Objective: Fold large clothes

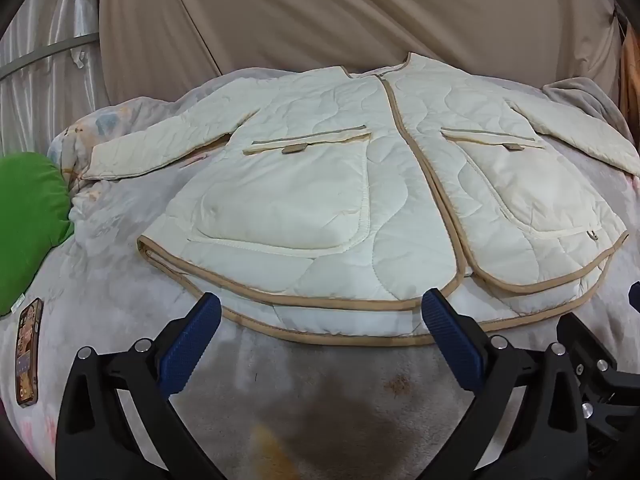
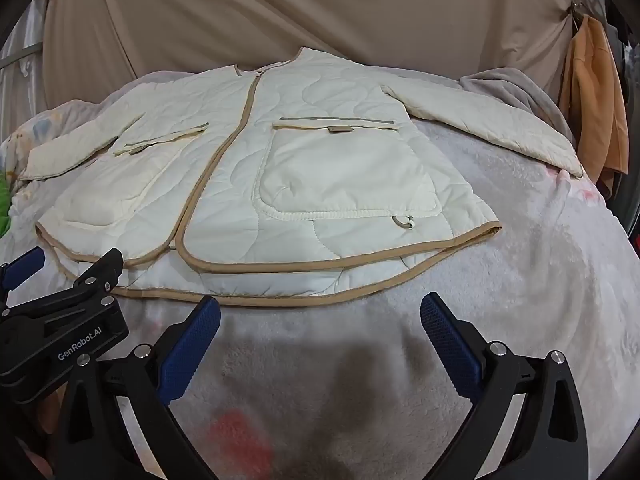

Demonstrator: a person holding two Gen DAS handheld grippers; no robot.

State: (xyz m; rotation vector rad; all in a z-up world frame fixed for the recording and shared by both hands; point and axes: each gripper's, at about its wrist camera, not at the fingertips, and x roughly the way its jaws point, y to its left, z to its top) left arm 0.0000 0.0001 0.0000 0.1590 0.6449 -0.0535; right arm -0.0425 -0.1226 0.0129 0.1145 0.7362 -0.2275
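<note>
- A cream quilted jacket (image 1: 360,184) lies spread flat, front up, across the middle of the bed (image 1: 320,400), its collar toward the far edge and its hem toward the near edge.
- Tan binding runs down the front opening and round the curved hem; the two front panels meet at the middle, and the longer back panel shows below them.
- Each front panel carries a large patch pocket with a flap above it.
- Both sleeves are stretched outward: the left sleeve (image 1: 160,148) reaches toward the bed's left edge, and the right sleeve (image 2: 492,124) toward the right edge.
- The bed is covered by a pale, fuzzy blanket (image 2: 540,260) with faint coloured prints.
- The left gripper (image 1: 320,320) hangs over the near edge just short of the hem, its blue-padded jaws wide apart with nothing between them.
- The right gripper (image 2: 320,320) is beside it, to its right, also just short of the hem, jaws wide apart and empty.
- A green pillow (image 1: 28,224) lies at the bed's left edge, and a phone (image 1: 28,352) lies on the blanket near the front left corner.
- A beige curtain (image 1: 360,12) hangs behind the far edge.
- An orange garment (image 2: 596,100) hangs beyond the bed's right edge.
</note>
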